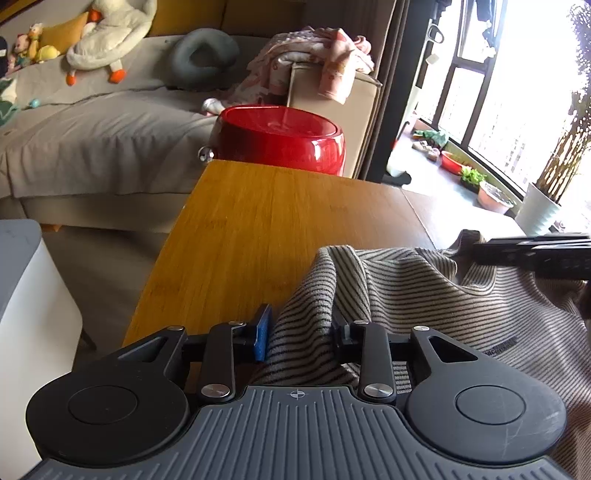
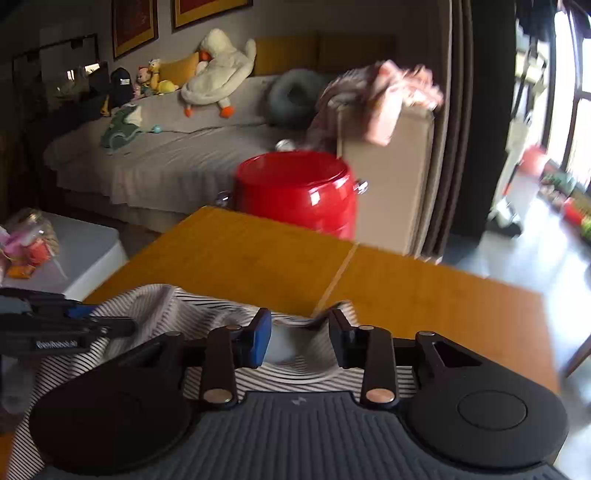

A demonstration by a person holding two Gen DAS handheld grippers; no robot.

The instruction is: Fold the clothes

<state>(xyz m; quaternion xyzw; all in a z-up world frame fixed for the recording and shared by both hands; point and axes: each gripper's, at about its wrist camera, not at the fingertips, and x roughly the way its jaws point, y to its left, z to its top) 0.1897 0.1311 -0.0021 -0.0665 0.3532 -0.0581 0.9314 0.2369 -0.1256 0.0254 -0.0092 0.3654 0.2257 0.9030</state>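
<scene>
Two grippers are seen low in the frames: a bunched fold of the striped sweater [image 1: 424, 295] on the wooden table [image 1: 258, 229] is pinched by the left gripper [image 1: 301, 334], while the right gripper [image 2: 300, 338] is held apart over its edge.

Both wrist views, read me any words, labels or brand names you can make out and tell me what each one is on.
"GenRobot.ai", roughly, a little blurred: white lettering on the side of the left gripper, in the right wrist view.
Small dark label on the striped sweater: too small to read.
Framed pictures on the wall: no readable text.
</scene>
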